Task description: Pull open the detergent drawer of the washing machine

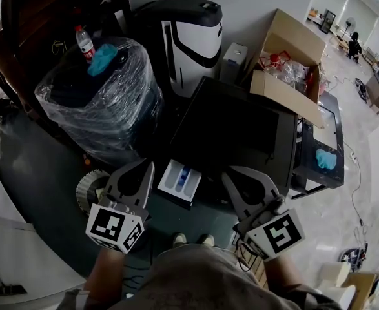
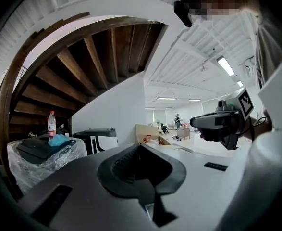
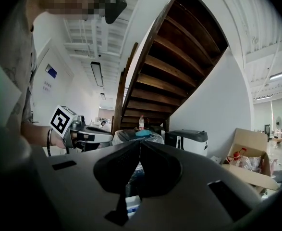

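The washing machine (image 1: 231, 131) is a dark box below me in the head view. Its detergent drawer (image 1: 179, 182) stands pulled out of the front, white inside with a blue part. A corner of the drawer (image 3: 130, 203) also shows low down in the right gripper view. My left gripper (image 1: 146, 166) hangs just left of the drawer, shut and holding nothing. Just right of the drawer is my right gripper (image 1: 230, 174), also shut and holding nothing. Both point roughly level and touch nothing. In the left gripper view the right gripper (image 2: 213, 123) shows at the right.
A plastic-wrapped bundle (image 1: 102, 108) stands to the machine's left, with a water bottle (image 1: 84, 42) and a blue cloth on top. Behind the machine are a black-and-white appliance (image 1: 190, 36) and an open cardboard box (image 1: 291, 60). A wooden staircase (image 3: 179, 66) rises overhead.
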### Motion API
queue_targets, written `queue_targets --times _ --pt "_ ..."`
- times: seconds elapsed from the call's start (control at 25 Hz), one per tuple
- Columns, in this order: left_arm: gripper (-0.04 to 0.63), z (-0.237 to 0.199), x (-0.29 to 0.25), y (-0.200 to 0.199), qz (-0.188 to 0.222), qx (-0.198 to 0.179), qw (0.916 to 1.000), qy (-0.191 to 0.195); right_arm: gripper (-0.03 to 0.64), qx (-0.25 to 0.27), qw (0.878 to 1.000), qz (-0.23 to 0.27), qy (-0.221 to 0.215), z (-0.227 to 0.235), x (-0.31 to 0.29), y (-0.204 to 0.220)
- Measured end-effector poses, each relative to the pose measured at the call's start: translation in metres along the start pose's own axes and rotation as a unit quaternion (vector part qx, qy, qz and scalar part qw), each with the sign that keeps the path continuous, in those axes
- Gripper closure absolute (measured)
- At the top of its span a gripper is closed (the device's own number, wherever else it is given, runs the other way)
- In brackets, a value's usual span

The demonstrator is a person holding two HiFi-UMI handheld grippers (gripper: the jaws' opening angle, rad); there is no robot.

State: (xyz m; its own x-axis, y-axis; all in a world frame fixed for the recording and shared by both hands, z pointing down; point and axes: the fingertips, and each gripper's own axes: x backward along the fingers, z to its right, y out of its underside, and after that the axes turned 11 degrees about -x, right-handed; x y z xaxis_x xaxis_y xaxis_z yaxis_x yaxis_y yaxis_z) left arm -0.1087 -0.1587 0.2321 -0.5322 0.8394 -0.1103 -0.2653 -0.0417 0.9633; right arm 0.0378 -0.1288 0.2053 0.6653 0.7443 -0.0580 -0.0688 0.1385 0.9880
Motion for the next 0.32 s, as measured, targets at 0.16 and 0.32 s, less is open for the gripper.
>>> queue_targets --times 0.16,0.32 --pt "0.575 0.002 -0.0017 0.001 -0.009 -0.007 0.9999 0.0 0.586 0.012 1.0 -0.01 -0.003 0.0028 0.002 0.0053" --pt "0.575 0.0025 -0.003 0.0013 -0.01 -0.011 0.9999 0.002 0.586 0.0 1.0 0.005 -0.003 0.0011 -0.0022 -0.0017"
